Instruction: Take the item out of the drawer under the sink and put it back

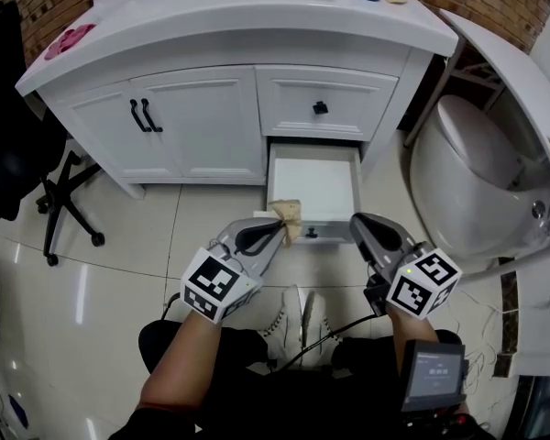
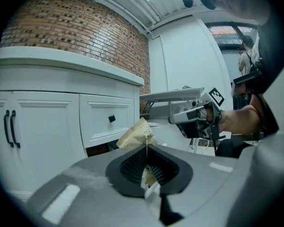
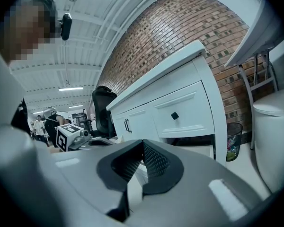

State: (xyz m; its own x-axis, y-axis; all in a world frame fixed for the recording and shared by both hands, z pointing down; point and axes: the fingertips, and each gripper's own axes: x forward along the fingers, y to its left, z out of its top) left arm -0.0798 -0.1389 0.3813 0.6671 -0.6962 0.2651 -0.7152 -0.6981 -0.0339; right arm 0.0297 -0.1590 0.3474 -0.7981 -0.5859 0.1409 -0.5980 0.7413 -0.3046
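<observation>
Grey left hand-held gripper [image 1: 273, 233] and right hand-held gripper [image 1: 360, 225] bear black-and-white marker cubes [image 1: 218, 285]. The person wears dark trousers [image 1: 176, 340] and white shoes [image 1: 301, 315].

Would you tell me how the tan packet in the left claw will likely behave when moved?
The paper packet looks thin and creased, so probably floppy and light. Pinched flat in the left claw, it seems unlikely to slip, though it may crumple easily.

My left gripper [image 1: 273, 230], with the packet [image 1: 289, 216] in it, is at the open drawer's [image 1: 313, 183] front left corner; my right gripper [image 1: 359, 223] is before its front right corner. The cupboard doors [image 1: 165, 122] stand left of the drawer, the toilet [image 1: 467, 181] to its right.
</observation>
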